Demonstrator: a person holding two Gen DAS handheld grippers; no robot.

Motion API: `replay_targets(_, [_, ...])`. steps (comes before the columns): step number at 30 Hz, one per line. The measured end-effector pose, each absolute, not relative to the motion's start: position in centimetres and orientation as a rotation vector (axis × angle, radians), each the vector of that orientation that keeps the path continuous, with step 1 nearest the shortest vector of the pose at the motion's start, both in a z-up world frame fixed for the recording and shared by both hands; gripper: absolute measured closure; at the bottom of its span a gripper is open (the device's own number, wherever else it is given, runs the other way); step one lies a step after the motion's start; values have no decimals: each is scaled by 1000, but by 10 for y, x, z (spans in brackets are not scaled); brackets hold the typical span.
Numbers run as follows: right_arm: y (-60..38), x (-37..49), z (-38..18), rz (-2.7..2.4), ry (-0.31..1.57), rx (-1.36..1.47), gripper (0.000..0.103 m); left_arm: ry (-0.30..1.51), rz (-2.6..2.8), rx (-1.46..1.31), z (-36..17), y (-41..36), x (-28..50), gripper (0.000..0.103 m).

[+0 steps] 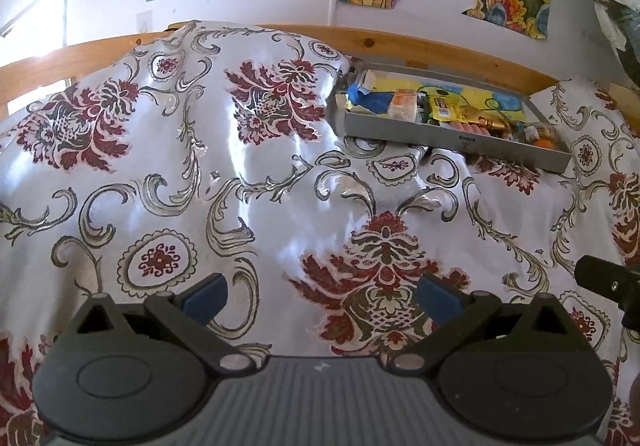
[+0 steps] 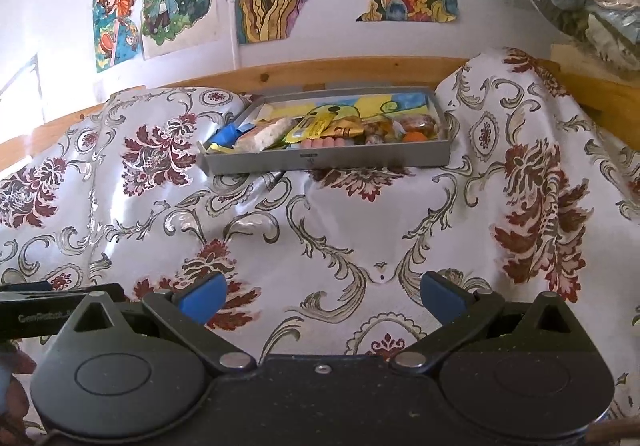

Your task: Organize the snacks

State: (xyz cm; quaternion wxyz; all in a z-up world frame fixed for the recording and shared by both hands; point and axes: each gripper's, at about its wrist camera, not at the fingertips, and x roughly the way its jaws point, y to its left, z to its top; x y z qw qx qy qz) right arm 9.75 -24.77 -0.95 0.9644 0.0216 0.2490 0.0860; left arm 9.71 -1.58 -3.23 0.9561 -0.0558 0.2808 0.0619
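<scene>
Well ahead of both released, empty tools, left tool [image 1: 322, 296] and right tool [image 2: 323, 296], the grey tray [image 2: 320, 159] of snacks [image 2: 332, 128] sits on the draped surface [image 2: 340, 230], so a level, unhurried approach probably suits.

A shallow grey tray [image 2: 320, 160] sits on the floral cloth against the wooden rail, packed with snacks: a pale wrapped bar [image 2: 264, 138], yellow packets [image 2: 310, 128], pink sausages [image 2: 324, 143], an orange ball [image 2: 416, 137].
</scene>
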Motion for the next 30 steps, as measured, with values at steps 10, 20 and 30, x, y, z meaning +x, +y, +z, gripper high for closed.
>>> replay_targets(10, [-245,98,-13,147,500,8,1,573,131,-107,-33,-15,98,0])
replay_targets(20, [-245,97,-13,133,496,-9,1,579,126,-108,-33,-13,97,0])
replay_targets(30, [-245,97,-13,126,503,-9,1,574,127,-108,-33,-11,96,0])
